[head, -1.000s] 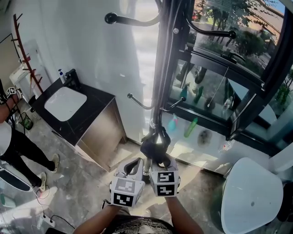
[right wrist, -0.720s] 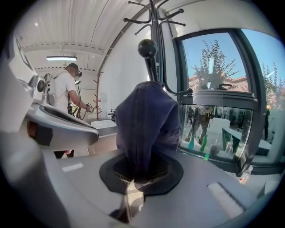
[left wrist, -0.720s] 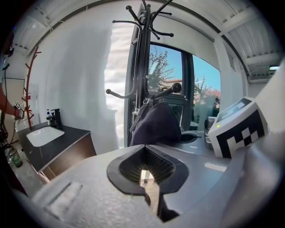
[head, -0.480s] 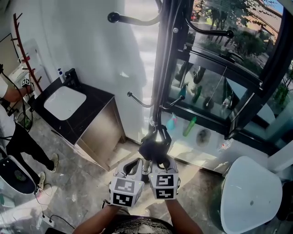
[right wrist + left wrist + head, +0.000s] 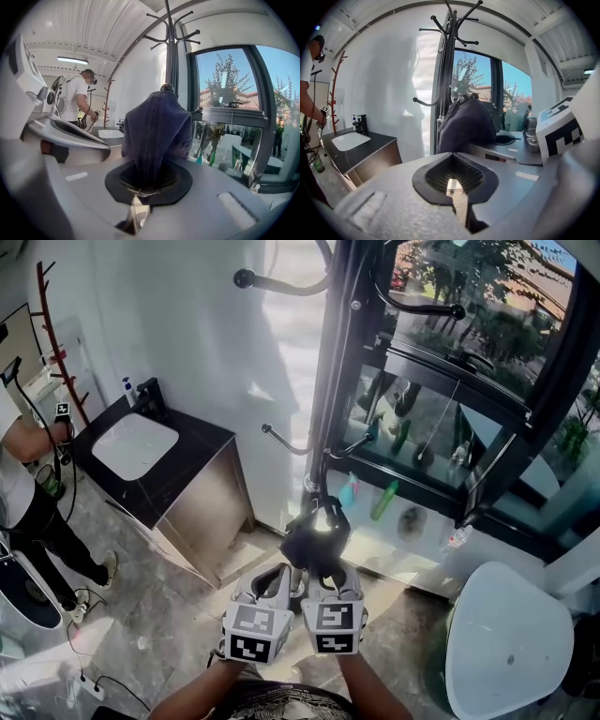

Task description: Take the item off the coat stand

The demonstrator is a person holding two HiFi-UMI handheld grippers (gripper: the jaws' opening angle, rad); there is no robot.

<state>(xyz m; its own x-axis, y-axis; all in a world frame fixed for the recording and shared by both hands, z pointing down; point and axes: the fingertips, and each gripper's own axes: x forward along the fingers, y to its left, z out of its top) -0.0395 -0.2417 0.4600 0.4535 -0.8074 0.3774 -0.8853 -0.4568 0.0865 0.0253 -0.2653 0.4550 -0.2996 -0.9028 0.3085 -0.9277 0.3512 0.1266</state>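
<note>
Sunny window corner: cloth looks soft, light; right claw clenched on its lower fold, left claw clenched, empty.

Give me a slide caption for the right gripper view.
Right gripper shut on the dark garment hanging on the black coat stand.

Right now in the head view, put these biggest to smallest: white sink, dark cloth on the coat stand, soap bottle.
1 and 2, tied: white sink and dark cloth look about alike; the cloth hangs nearer the camera, so I won't rank them.
3: soap bottle, clearly smallest.
</note>
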